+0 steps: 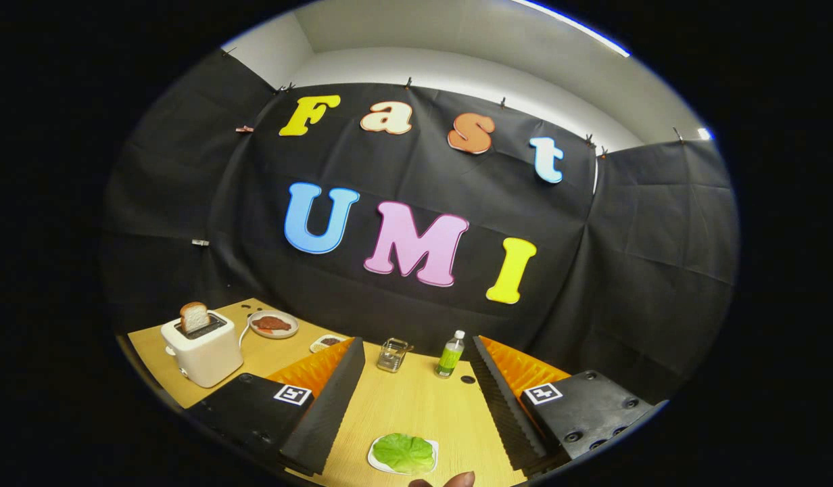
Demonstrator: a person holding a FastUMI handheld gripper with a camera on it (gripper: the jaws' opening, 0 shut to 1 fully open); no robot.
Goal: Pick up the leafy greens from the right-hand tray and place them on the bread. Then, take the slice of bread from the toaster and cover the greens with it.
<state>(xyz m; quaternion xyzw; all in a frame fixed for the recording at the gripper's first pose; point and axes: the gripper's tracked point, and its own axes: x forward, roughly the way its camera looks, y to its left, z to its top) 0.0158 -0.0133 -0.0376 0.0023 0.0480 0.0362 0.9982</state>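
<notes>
The leafy greens lie flat on a small white tray on the wooden table, between my two fingers and close to their bases. My gripper is open wide and holds nothing. A white toaster stands off to the left beyond the left finger, and a slice of bread sticks up out of its slot. A small white dish with something dark on it sits just past the left fingertip.
A round plate with a reddish piece of food lies behind the toaster. A small clear container and a green bottle stand at the table's back edge, ahead of the fingers. A person's fingertip shows beside the greens' tray.
</notes>
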